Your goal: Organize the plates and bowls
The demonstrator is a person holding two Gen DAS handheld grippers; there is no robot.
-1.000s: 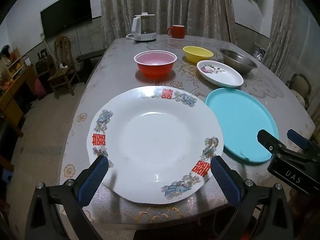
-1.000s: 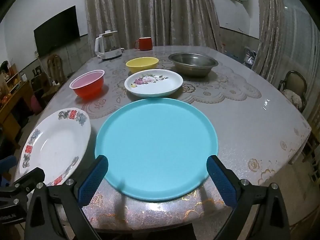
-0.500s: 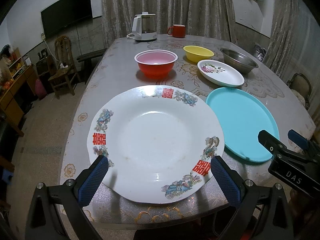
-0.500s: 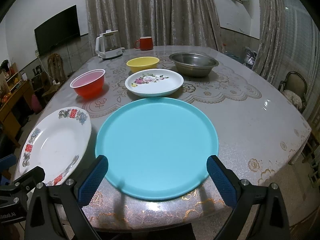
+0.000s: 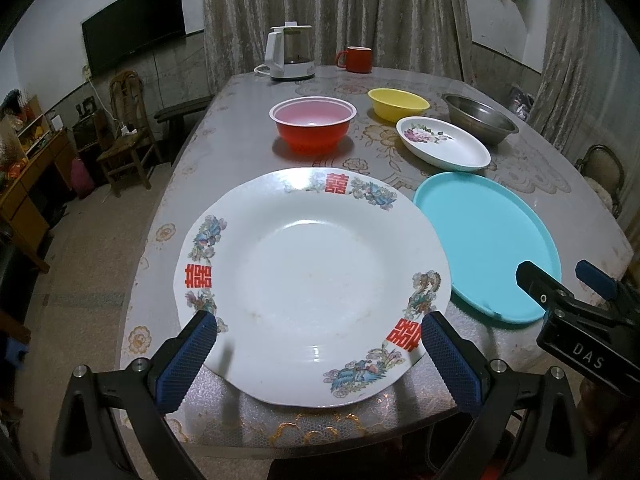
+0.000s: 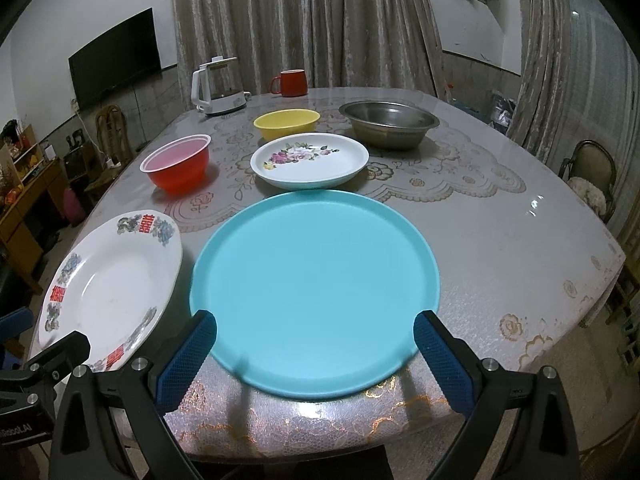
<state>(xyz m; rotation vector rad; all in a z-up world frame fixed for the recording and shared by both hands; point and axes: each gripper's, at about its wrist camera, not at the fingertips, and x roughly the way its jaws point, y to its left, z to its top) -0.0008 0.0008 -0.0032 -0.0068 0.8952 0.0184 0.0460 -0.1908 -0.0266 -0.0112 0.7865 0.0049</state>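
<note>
Now my left gripper [image 5: 316, 354] spread, empty, over large white floral-rimmed plate [image 5: 308, 280] overhanging table edge; right gripper [image 6: 314, 354] likewise over round turquoise plastic plate [image 6: 316, 300]. Risk: clumsy rim pinch tips white plate off.

Front and centre, the large white ceramic plate [image 5: 308, 284]: red double-happiness characters at twelve, four and nine o'clock on its rim, blue and pink floral sprays between them. Beside it, the round flat turquoise plate [image 6: 316, 300], plain all over. Beyond, the white oval dish [image 6: 310, 160] carries a pink and purple flower spray with green leaves. The round plastic bowl [image 5: 312, 124] is red outside, pale pink inside. The small bowl [image 5: 398, 104] is solid yellow, the metal basin [image 6: 388, 124] dull silver-grey. The table cover [image 6: 500, 240] shows grey with gold lace florals. Blue gripper pads [image 5: 186, 360], black frames.
</note>
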